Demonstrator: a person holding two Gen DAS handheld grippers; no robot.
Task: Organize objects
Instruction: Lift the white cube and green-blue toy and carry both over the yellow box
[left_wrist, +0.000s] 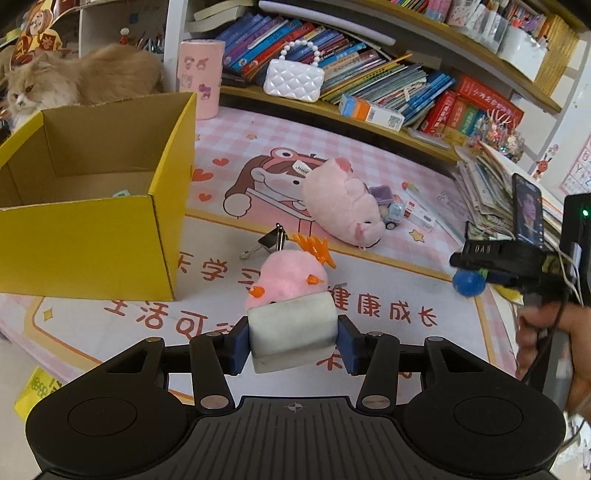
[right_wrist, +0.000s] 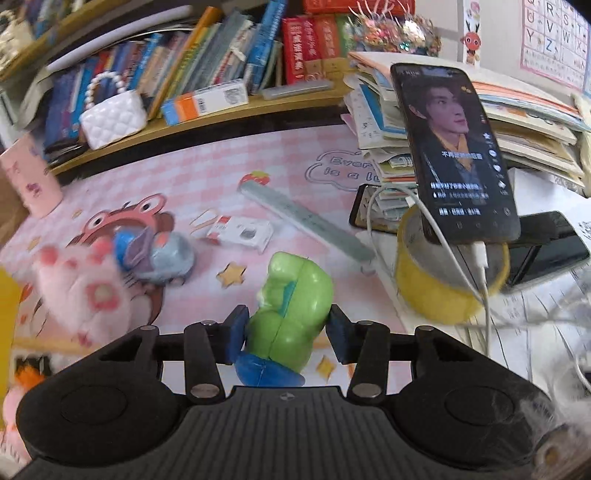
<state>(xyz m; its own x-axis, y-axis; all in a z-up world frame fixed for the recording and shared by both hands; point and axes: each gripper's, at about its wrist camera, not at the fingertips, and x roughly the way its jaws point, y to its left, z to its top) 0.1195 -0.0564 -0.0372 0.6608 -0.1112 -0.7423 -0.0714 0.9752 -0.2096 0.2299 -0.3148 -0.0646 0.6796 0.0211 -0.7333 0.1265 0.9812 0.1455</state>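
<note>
The left tool (left_wrist: 293, 341) is clamped on a pale grey block (left_wrist: 293, 334), its blue pads pressing the block's two sides and holding it above the pink patterned mat (left_wrist: 369, 155) that covers the table. Just beyond the block lies a pink plush with orange spikes (left_wrist: 291, 277), and a metal binder clip (left_wrist: 267, 242) sits a little farther off. To the far left stands an open yellow cardboard box (left_wrist: 92, 236), with a fluffy cat (left_wrist: 74, 79) behind it. A larger pink plush pig (left_wrist: 343, 201) lies toward the middle of the mat, with a small toy car (left_wrist: 389, 212) beside it on the right.

The right tool (right_wrist: 286, 330) is clamped on a green toy with a blue base (right_wrist: 290, 314); the pads touch both its flanks, and the left wrist view shows the toy lifted clear of the mat. To its right a roll of yellow tape (right_wrist: 443, 291) props up a phone (right_wrist: 454, 151) with a white cable plugged in, in front of a stack of papers (right_wrist: 384, 147). A pale ruler (right_wrist: 306, 218) and a small white box (right_wrist: 242, 232) lie farther back on the mat. Books fill the shelf (right_wrist: 229, 110) at the far edge, beside a white quilted purse (right_wrist: 112, 122).
</note>
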